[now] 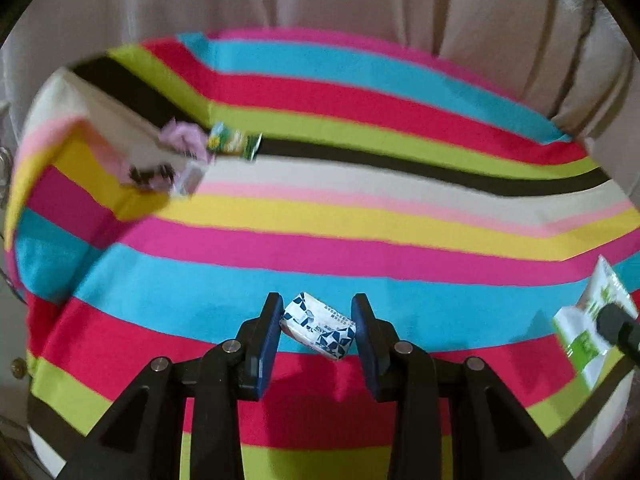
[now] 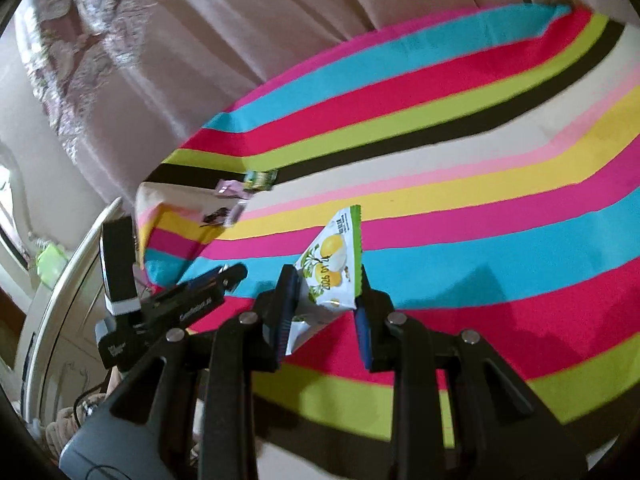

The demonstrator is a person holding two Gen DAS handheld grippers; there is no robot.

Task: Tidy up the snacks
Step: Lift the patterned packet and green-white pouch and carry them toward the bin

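My left gripper [image 1: 317,322] is shut on a small blue-and-white snack packet [image 1: 318,326] and holds it above the striped cloth [image 1: 360,216]. My right gripper [image 2: 326,288] is shut on a white-and-green snack bag with yellow fruit on it [image 2: 332,264], held upright above the cloth [image 2: 480,208]. That bag also shows at the right edge of the left wrist view [image 1: 592,320]. A small pile of snacks lies at the far left of the cloth: a green packet [image 1: 234,144], a pink packet [image 1: 184,140] and a dark-printed one [image 1: 156,174]. The pile also shows in the right wrist view [image 2: 240,192].
A beige curtain [image 1: 360,8] hangs behind the table. The left gripper [image 2: 168,300] shows at the left of the right wrist view. A white chair or furniture frame [image 2: 60,280] stands beyond the table's left edge.
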